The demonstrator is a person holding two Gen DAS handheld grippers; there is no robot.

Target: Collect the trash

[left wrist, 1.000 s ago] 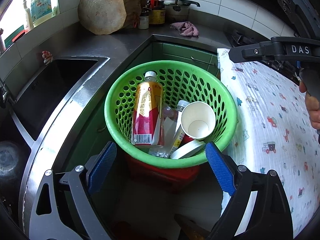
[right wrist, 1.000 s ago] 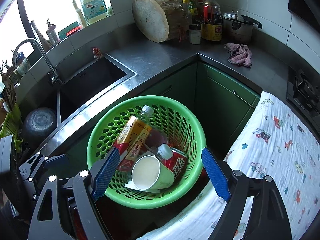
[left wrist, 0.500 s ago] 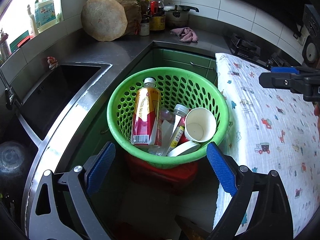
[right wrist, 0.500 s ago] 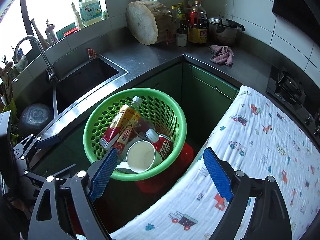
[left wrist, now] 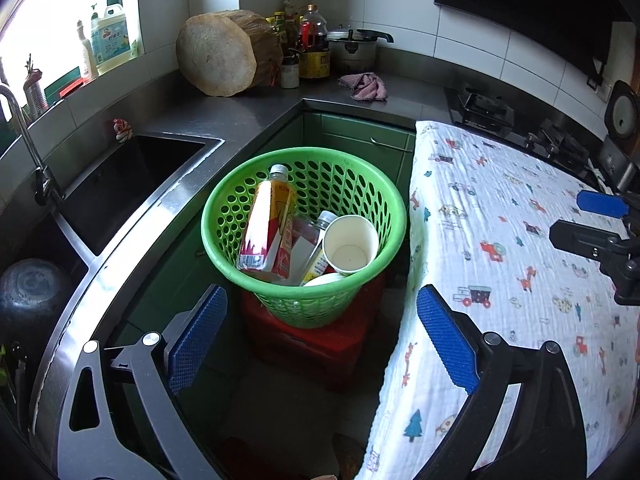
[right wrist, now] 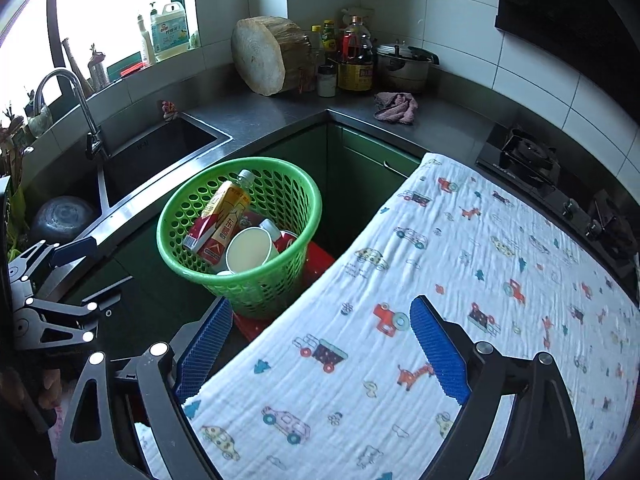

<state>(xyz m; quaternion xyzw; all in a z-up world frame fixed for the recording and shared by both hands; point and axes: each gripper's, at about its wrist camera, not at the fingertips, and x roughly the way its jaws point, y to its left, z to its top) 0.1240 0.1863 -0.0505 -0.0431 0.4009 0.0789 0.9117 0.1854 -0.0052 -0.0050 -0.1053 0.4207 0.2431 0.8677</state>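
Already the trash sits in the green basket (left wrist: 304,236): a yellow-labelled bottle (left wrist: 266,232) leaning on the wall, a paper cup (left wrist: 351,243) on its side, a smaller bottle (left wrist: 318,240) between them; the basket stands on a red stool (left wrist: 320,340), likely to bring it near the patterned cloth (right wrist: 460,280). Both the left gripper (left wrist: 320,340) and right gripper (right wrist: 320,352) are opening with nothing between the jaws, the right over the cloth's bare edge; collecting looks finished.

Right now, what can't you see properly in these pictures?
- Bottom of the basket: hidden under the bottles and cup, both views.
- Red stool: mostly covered by the basket; the cloth covers more in the right view.
- What's under the cloth: hidden, both views.
- Bottle label: too small to read.
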